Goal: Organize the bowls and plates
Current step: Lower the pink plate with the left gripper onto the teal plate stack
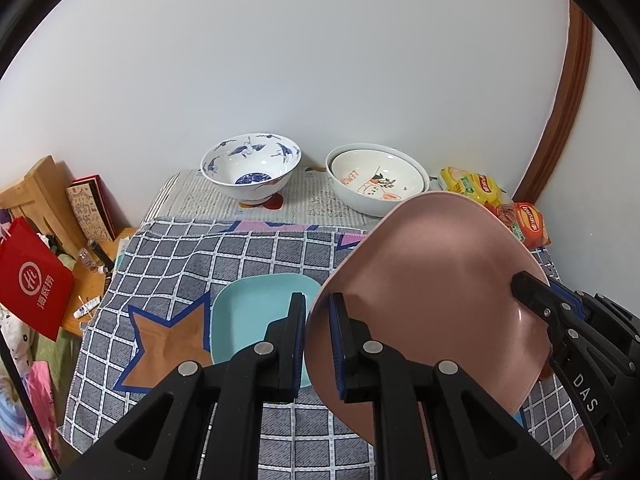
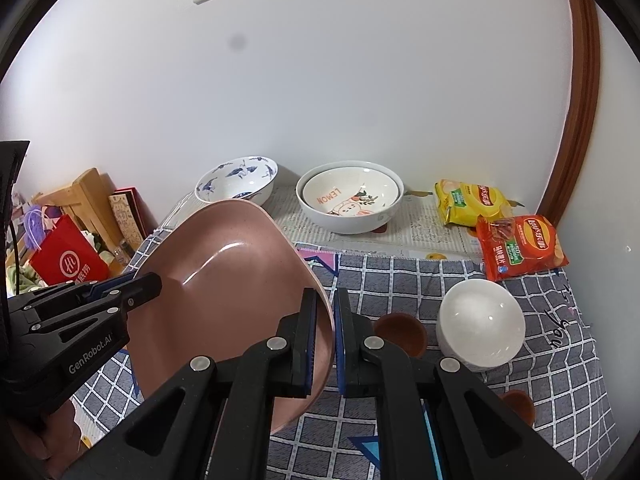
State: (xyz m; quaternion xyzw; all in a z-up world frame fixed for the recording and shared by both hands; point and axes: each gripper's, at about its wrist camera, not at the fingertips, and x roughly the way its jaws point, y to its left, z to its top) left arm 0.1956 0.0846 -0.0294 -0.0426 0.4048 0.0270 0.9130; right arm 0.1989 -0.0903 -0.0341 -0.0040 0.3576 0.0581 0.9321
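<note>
A pink square plate [image 1: 432, 296] is held tilted above the checked cloth, gripped on opposite edges by both grippers. My left gripper [image 1: 317, 344] is shut on its left rim. My right gripper [image 2: 326, 344] is shut on its right rim; the plate also shows in the right wrist view [image 2: 232, 280]. A light blue square plate [image 1: 256, 312] lies flat on the cloth under my left gripper. A blue-and-white crane bowl [image 1: 251, 168] and a white bowl with a LEMON bowl nested inside [image 1: 374, 184] stand at the back. A white bowl [image 2: 480, 324] and small brown cups [image 2: 402, 330] sit at the right.
Yellow [image 2: 468, 202] and orange [image 2: 520, 246] crisp bags lie at the back right near the wall. A red bag [image 1: 34, 280], wooden box [image 1: 44, 192] and clutter sit off the table's left edge. The wall is close behind the bowls.
</note>
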